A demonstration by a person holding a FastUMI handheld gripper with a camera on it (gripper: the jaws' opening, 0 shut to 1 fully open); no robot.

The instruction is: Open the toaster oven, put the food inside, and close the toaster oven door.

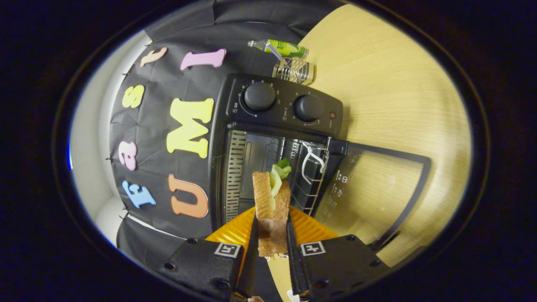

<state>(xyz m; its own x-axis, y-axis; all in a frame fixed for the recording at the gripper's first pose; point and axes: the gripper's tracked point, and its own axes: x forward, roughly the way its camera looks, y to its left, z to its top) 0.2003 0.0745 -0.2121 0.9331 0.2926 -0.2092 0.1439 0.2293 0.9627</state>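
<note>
Sandwich [272,209] is the food here, held between the 2 fingers of the gripper [272,235] and standing up past their tips, with green filling poking out of its far end toward the toaster oven [272,142]. The gripper is clenched on it: both fingers press the bread from either side, open only as wide as the sandwich is thick. Holding it edge-on and pointed forward looks deliberate, since that lines it up with the cavity just beyond the fingertips. The oven door [373,188] is already swung fully open and lies flat on the wooden table [402,96], off to one side of the fingers, which leaves the mouth clear. A wire rack [308,176] shows inside, ahead of the sandwich. An orange plate [308,228] sits under the fingers, probably where the food was kept. Beyond the oven, a green bottle [283,48] and a glass jar [295,70] stand well apart from the work.
</note>
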